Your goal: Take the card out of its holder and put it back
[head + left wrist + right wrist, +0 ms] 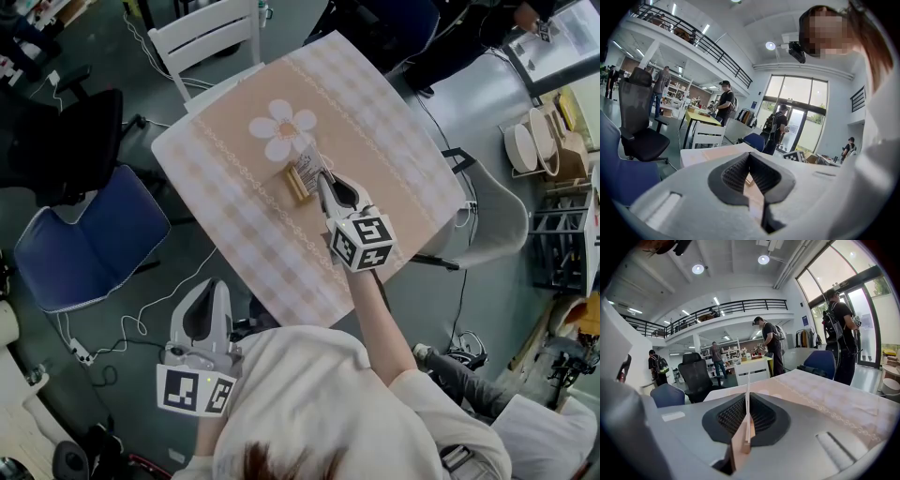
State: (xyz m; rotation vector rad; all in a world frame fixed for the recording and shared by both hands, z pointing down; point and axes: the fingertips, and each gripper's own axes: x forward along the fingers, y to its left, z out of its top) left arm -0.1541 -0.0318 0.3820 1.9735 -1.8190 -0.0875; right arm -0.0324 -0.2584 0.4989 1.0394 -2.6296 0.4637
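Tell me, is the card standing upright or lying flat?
Upright: the card stands on edge between the right gripper's closed jaws, at the wooden holder. Whether it sits in the slot, cannot tell.

No legible text anywhere, print on the card too small to read

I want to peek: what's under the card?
The wooden holder, on the tablecloth. The right gripper pinches the card; whether its bottom edge sits in the slot is hidden.
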